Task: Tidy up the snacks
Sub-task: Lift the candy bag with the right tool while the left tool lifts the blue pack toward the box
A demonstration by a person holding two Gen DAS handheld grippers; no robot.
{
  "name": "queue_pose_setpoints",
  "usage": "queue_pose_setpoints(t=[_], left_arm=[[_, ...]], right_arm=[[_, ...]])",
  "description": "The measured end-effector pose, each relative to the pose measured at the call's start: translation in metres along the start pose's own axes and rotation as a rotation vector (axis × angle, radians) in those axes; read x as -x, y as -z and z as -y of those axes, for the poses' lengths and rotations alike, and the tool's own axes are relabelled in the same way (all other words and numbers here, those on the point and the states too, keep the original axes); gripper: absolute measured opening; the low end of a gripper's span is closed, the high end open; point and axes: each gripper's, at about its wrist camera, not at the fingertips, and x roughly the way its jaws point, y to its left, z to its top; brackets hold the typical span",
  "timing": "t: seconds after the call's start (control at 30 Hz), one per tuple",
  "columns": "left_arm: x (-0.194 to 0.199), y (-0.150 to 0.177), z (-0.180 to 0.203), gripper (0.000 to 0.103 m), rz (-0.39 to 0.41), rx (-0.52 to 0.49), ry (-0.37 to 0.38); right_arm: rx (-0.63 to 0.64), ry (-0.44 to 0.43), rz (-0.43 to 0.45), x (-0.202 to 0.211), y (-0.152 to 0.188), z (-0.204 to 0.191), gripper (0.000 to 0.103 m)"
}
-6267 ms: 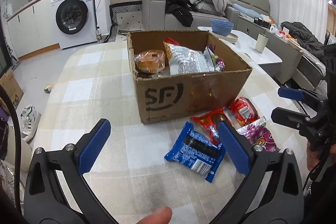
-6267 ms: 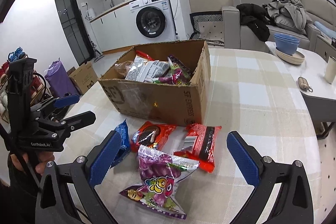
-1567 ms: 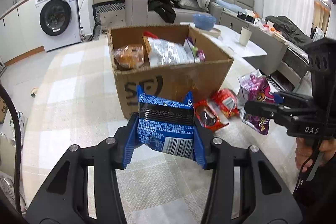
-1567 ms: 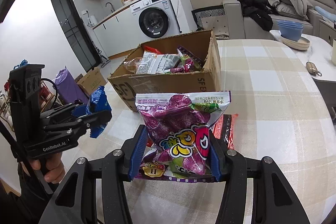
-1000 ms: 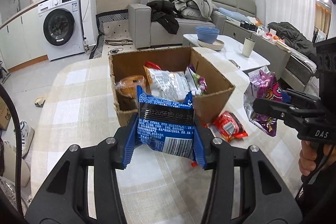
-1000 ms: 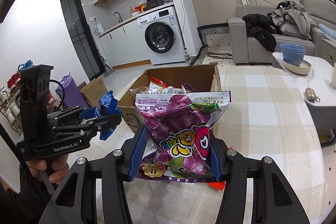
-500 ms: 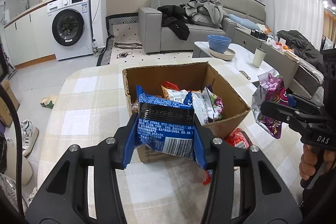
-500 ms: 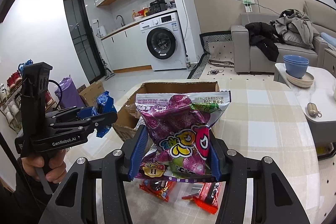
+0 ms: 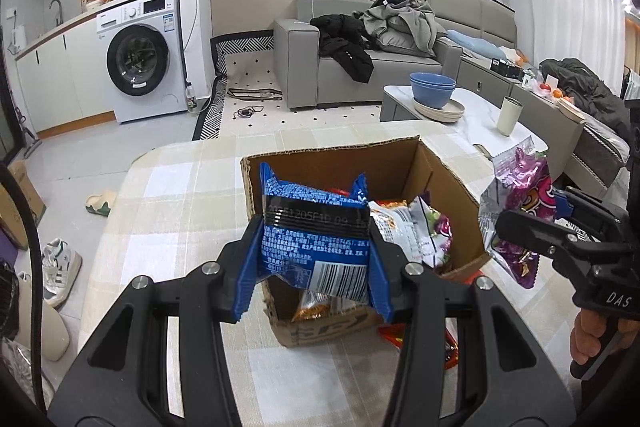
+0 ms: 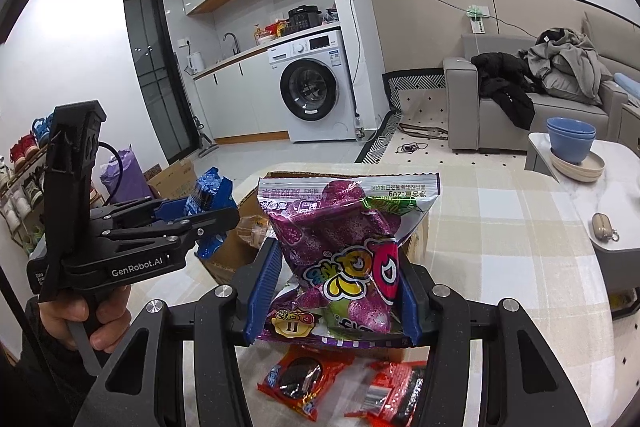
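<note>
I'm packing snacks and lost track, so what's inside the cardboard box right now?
The cardboard box already holds several snack packets: a silver one, a purple one, and an orange-brown one low at the front. The held blue packet covers the left part, so a full count isn't possible.

snacks (image 9: 416, 231) in box (image 9: 336, 163) on table (image 9: 176, 195)

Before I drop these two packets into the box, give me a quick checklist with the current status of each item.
1. Left gripper shut on blue packet: ok.
2. Right gripper shut on purple candy bag: ok.
3. Cardboard box open on top: ok.
4. Blue packet over the box opening: ok.
5. Purple candy bag over the opening: cannot tell.
6. Red packets on the table packed: not ok.
</note>
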Motion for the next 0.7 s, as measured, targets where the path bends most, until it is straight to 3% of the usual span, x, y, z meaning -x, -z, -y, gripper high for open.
queue_pose_setpoints(t=[0.7], left_arm=[[-0.044, -0.032, -0.003, 0.044, 0.002, 0.005, -0.007]], right_arm=[[-0.015, -0.003, 0.06, -0.035, -0.021, 0.009, 0.053]])
